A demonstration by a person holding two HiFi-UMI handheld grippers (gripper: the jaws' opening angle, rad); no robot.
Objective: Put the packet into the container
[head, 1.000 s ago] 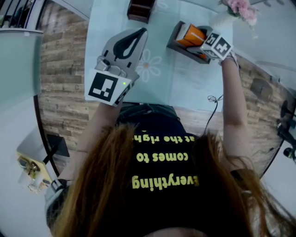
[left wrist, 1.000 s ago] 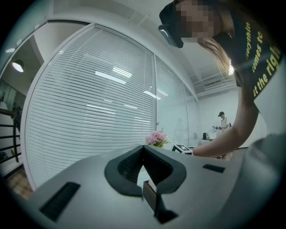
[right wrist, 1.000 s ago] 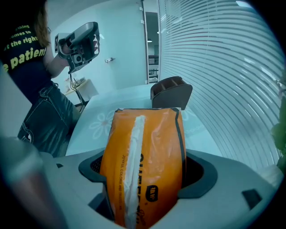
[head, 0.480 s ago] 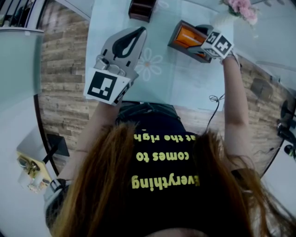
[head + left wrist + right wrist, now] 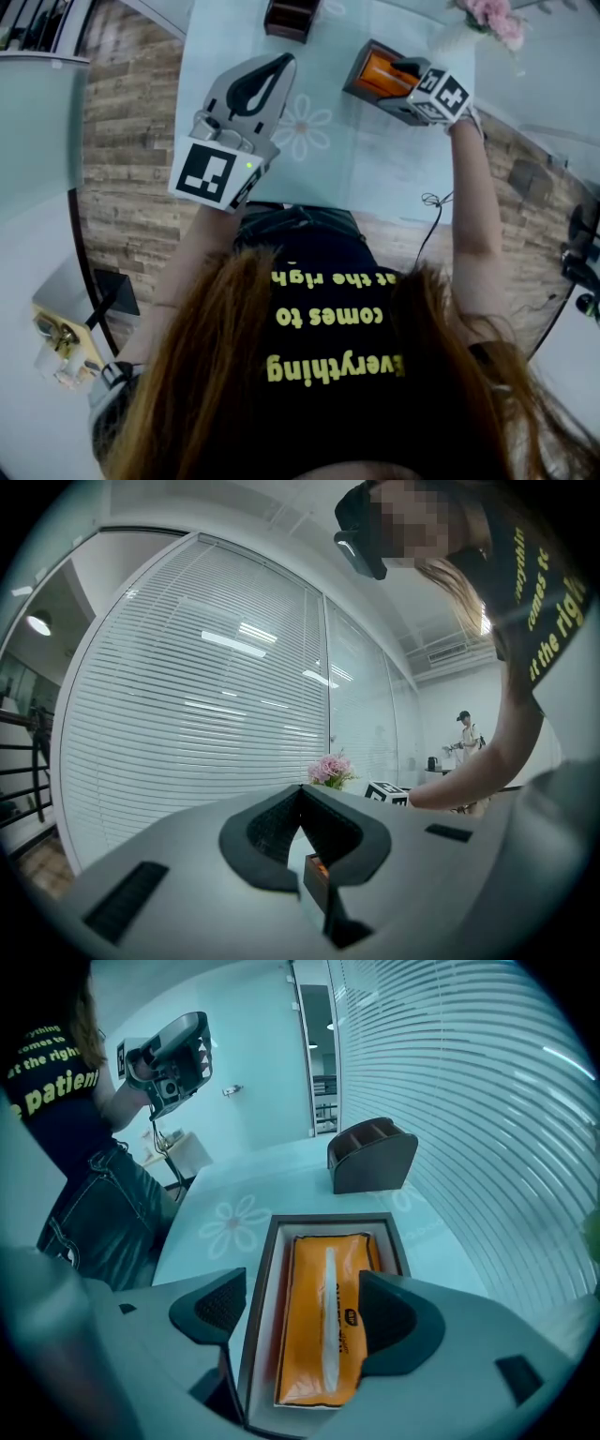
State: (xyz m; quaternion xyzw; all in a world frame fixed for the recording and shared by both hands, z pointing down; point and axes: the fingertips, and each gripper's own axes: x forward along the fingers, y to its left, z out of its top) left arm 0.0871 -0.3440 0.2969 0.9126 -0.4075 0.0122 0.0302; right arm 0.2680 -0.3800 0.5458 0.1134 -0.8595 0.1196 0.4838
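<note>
The left tongs [image 5: 283,64] are held level above the near left part of the pale worktop [image 5: 366,164], well apart from the task's things. Their jaws are closed tip to tip and there is nothing between them. Just to their right a white flower print [image 5: 302,127] lies flat on the worktop. At the far edge stands a dark brown holder [image 5: 291,17] with compartments. Further right sits the container [image 5: 333,1220], a grey open-topped rectangular box. The orange packet [image 5: 319,1335] lies flat inside it, filling most of the floor, with a pale strip running down its middle. The right tongs [image 5: 302,1288] hang tilted steeply down over the near end of the container. Their jaws are wide apart, having just closed in a little. The packet shows below, in the gap between the pads, and neither pad presses on it. At the far right corner of the worktop stands a bunch of pink flowers [image 5: 487,14].
</note>
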